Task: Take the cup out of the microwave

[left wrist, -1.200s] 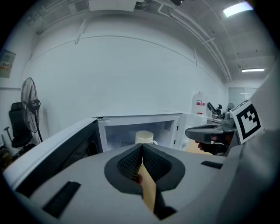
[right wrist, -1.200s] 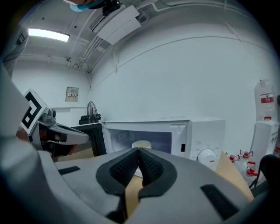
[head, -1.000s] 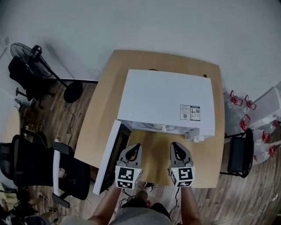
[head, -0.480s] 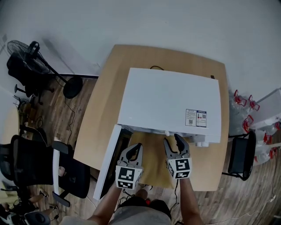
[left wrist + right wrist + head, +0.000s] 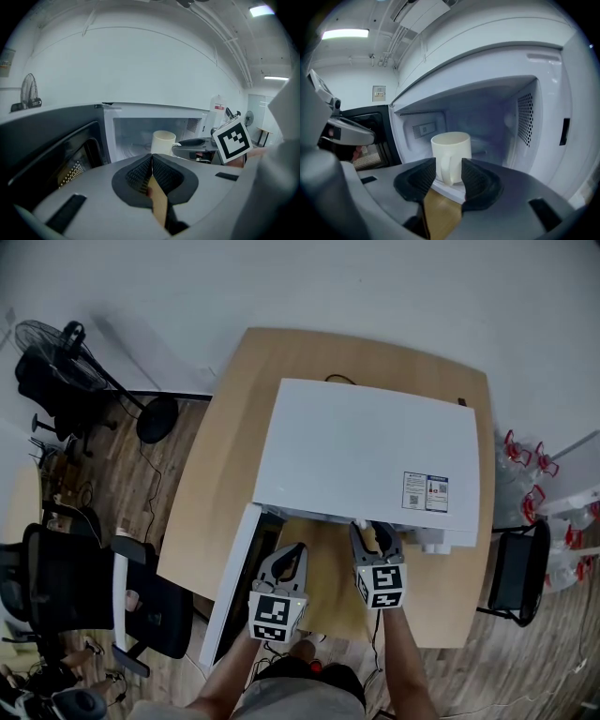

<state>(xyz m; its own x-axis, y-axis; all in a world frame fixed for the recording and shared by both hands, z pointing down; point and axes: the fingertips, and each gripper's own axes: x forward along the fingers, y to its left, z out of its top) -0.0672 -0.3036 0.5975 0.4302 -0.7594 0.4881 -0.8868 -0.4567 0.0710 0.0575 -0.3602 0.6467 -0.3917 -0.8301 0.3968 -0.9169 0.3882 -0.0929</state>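
A cream cup with its handle facing me stands inside the white microwave, whose door hangs open to the left. My right gripper is open at the oven's mouth. The cup's handle lines up with the gap between its jaws, and the pads do not press on it. In the head view the right gripper reaches under the oven's front edge and the cup is hidden. My left gripper is shut and empty, held back over the table beside the door. From there I see the cup.
The microwave sits on a light wooden table, with little bare top in front of it. A black office chair and a fan stand at the left. Another chair and water bottles are at the right.
My right gripper has moved forward to the microwave's opening and its jaws have spread apart. The left gripper has stayed about where it was.
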